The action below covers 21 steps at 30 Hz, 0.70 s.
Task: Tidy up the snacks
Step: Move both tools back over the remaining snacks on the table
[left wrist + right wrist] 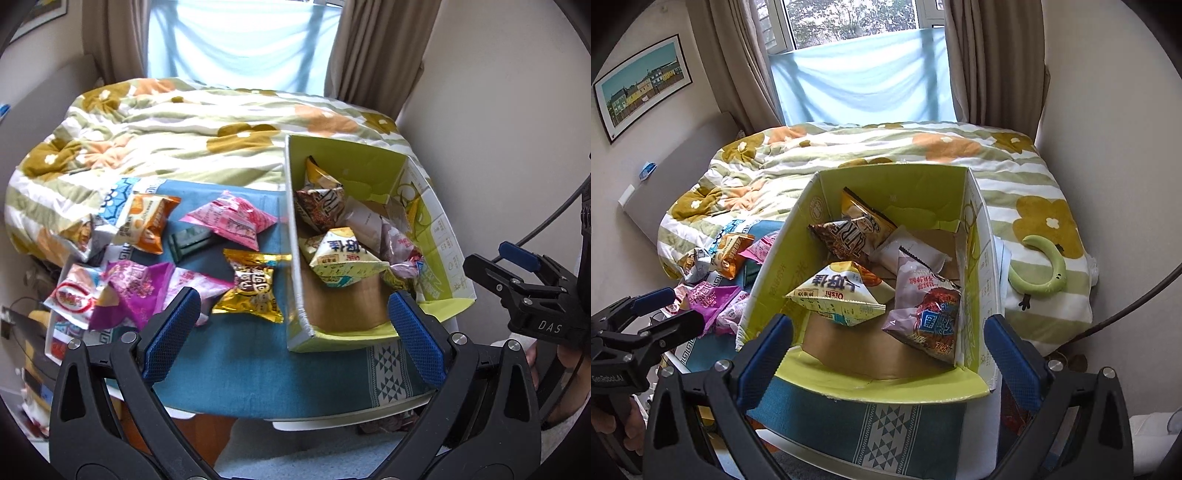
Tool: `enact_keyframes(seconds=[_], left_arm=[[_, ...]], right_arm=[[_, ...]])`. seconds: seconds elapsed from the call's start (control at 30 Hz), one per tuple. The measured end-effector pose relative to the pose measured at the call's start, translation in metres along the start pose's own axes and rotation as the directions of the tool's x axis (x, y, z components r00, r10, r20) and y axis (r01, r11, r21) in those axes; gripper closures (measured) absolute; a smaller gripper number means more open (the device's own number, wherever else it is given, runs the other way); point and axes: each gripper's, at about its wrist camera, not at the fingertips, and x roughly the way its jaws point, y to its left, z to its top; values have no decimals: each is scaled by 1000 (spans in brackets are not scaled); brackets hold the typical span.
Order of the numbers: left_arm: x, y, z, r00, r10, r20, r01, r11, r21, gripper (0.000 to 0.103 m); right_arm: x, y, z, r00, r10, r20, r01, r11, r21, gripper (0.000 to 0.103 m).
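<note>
We hold both the left gripper (293, 306) and right gripper (888, 332) spread wide, pinching nothing. Loose snack packets (251, 284) lie at nine o'clock of the box (295, 236), more inside.

- A home bedroom.
- A bed (1015, 177) with a flowered quilt (184, 122) fills the middle.
- Beige curtains (993, 59) flank a window (849, 22).
- A framed picture (642, 85) hangs on the wall.
- Snack packets (140, 225) lie on a small cloth-covered table (240, 369) at the bed's edge.
</note>
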Motion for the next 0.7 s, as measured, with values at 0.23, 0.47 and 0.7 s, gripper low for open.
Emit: enact_keyframes(seconds=[0.23,0.47,0.7], left_arm=[[-36,56,-5,995,89,49,-85,993,-78,2],[-58,134,1,988,123,89,-110,984,-136,2],[-55,219,6,993,118,30,-113,984,-139,2]], right_arm=[[-16,31,14,995,68,66,-66,997,-41,0],[-13,85,25,990,108,88,-101,992,-81,0],[9,153,31,990,117,75,-114,993,-42,0]])
